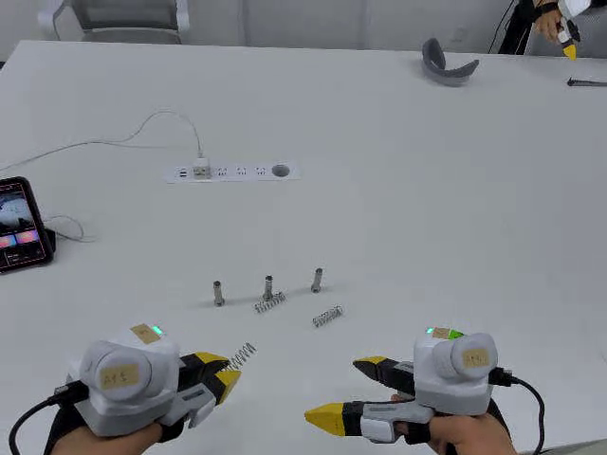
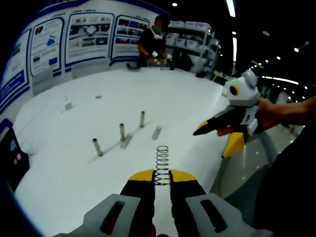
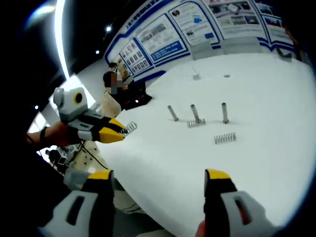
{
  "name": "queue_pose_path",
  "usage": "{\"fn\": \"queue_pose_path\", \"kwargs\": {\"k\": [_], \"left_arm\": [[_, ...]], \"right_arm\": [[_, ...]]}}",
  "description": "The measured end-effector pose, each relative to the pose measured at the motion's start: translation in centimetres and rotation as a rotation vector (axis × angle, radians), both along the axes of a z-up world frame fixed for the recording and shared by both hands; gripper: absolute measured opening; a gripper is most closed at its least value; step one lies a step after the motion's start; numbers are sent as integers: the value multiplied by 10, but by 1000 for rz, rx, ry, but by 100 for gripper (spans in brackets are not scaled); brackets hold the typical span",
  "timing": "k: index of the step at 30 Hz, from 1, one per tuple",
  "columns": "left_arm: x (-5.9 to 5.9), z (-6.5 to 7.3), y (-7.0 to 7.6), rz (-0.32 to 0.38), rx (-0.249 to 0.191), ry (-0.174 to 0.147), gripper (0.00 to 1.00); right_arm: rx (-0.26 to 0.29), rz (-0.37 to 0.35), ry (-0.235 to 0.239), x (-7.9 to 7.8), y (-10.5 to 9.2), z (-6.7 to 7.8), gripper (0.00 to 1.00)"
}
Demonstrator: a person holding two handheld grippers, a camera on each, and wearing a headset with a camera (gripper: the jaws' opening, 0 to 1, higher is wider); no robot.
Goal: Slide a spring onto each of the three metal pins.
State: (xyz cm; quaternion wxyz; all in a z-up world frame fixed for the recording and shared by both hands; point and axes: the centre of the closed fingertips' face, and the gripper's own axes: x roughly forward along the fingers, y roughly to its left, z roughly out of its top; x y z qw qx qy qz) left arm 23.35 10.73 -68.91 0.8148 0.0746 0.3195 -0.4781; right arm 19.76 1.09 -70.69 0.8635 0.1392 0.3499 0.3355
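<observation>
Left tool pinches a spring above the white table; right tool gapes empty; posters line the wall.

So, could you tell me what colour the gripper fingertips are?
Yellow fingertips, clearest in the right gripper view.

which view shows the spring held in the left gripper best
Left gripper view: the coiled metal spring sits close, coils distinct, pinched by the left gripper. Head and right gripper views show it tiny at those tips.

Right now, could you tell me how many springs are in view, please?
3: a spring clamped in the left gripper, a spring beside the middle pin, a spring on the table near the right pin.
</observation>
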Motion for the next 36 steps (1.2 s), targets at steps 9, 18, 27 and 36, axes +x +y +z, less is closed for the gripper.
{"fn": "queue_pose_path", "kwargs": {"k": [9,18,27,36], "left_arm": [[-21,6,-27,-81,-16,-5,11],[-42,9,-44,-153,-20,-3,11],[-49,12,-53,-200,-17,-19,11],[-48,16,-57,-260,-4,-63,11]], "right_arm": [[72,3,-15,0,10,10,61],[141,17,-22,-2,21,20,44],[221,29,-27,-1,31,33,27],[324,25,-13,1,36,46,18]]}}
